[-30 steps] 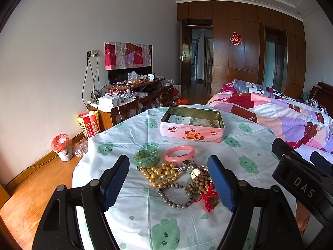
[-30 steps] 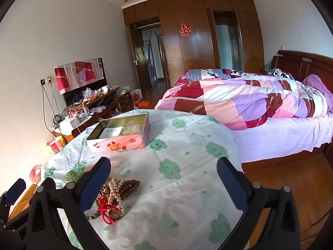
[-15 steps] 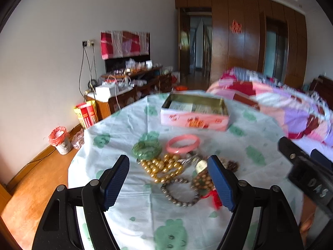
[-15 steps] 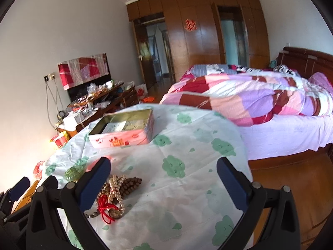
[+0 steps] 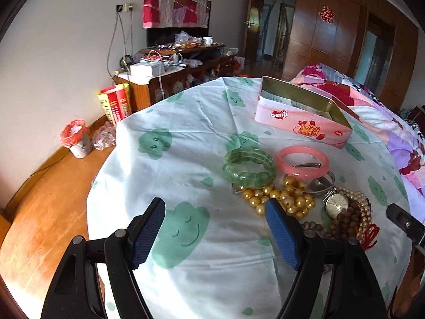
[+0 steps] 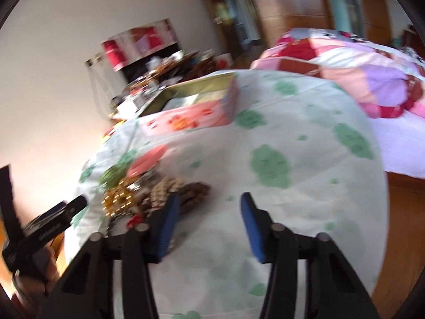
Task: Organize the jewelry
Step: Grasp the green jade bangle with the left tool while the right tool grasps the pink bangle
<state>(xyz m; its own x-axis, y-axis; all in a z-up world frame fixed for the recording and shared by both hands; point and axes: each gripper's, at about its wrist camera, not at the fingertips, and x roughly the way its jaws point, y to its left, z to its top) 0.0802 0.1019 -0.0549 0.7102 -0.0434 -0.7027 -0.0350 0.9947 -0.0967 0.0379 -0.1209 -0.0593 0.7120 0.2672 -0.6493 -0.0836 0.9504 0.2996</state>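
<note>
Jewelry point(image 5: 297, 194) lies heaped on a round table covered by a white tablecloth point(image 5: 186, 138) printed with green smiling clouds. At the back of the heap sit a green stone bracelet point(image 5: 249, 168) and a pink bangle point(image 5: 302, 161) side by side, the bangle with a thin dark clip lying inside its ring. Just in front of them a strand of gold-coloured beads point(image 5: 281, 198) sprawls, touching a silver bangle point(image 5: 322, 183) and a wristwatch point(image 5: 336, 205) with a pale dial. Brown wooden bead strings point(image 5: 345, 222) and cream pearls point(image 5: 358, 199) pile up beside the watch, with a red knotted tassel point(image 5: 370, 236) at the edge of the heap.

Behind the heap, well apart from it, stands an open pink Genji biscuit tin point(image 5: 301, 121) with papers in it.

The left gripper point(image 5: 213, 235) hangs above bare cloth with its blue-padded fingers point(image 5: 281, 235) spread wide and grasping nothing; its right finger overlaps the gold beads in view (contact cannot be told). The right gripper point(image 6: 209, 224) is also spread apart and empty, above the cloth just right of the heap; its view is blurred, the jewelry point(image 6: 148, 196) showing only as smeared colour beside its left finger. A bed with a patchwork quilt point(image 6: 358, 71) lies beyond the table.
</note>
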